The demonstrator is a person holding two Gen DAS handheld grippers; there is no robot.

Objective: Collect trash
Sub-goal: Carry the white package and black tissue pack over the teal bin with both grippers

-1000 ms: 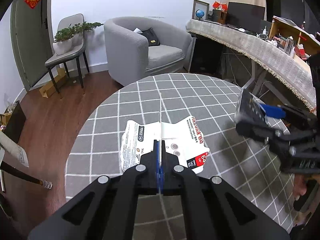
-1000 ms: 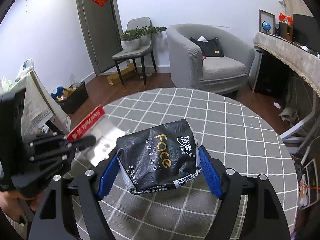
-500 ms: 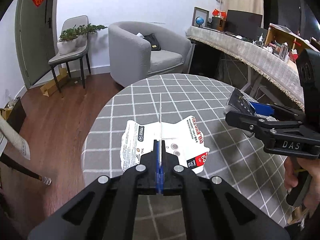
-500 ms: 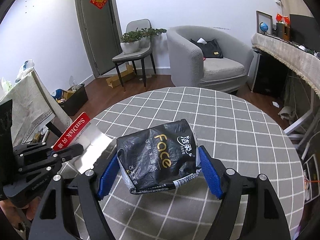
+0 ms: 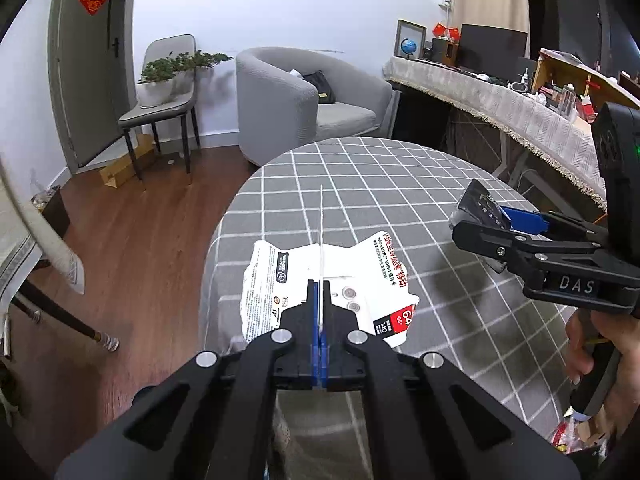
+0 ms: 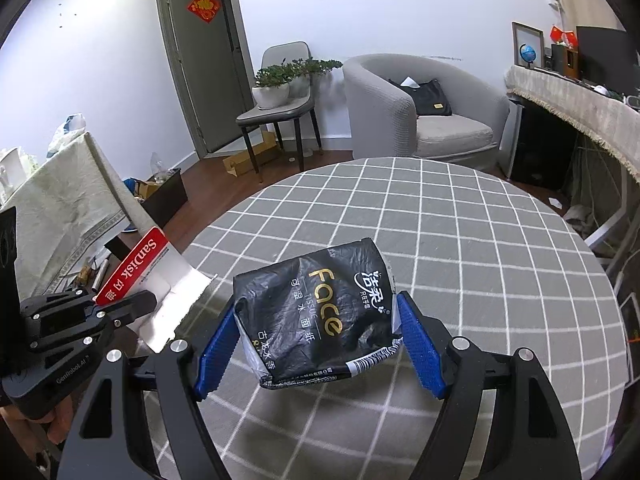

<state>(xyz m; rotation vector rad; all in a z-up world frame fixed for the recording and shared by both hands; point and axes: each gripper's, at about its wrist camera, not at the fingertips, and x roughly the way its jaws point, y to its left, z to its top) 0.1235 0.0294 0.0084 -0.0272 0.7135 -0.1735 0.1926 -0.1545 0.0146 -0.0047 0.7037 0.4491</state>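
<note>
My left gripper (image 5: 320,308) is shut on a white SanDisk card package (image 5: 372,280), held edge-on above the round checked table (image 5: 360,184). In the right wrist view that same package (image 6: 160,276) sticks up from the left gripper (image 6: 136,304) at the left edge. My right gripper (image 6: 316,340) holds a black tissue wrapper (image 6: 316,308) marked "Face" between its blue pads (image 6: 420,344), which press on its sides. In the left wrist view the right gripper (image 5: 492,228) with the wrapper (image 5: 480,204) is at the right, held by a hand (image 5: 592,344).
A grey armchair (image 5: 288,100) with a black bag, a chair with a potted plant (image 5: 160,84), a long cloth-covered desk (image 5: 500,100) and a draped table (image 6: 60,208) surround the round table. Wooden floor (image 5: 140,240) lies to the left. A dark box (image 6: 164,200) stands on the floor.
Both grippers have drawn back from the table toward its near edge, each keeping its hold. The table looks farther away and more floor shows at the left.
</note>
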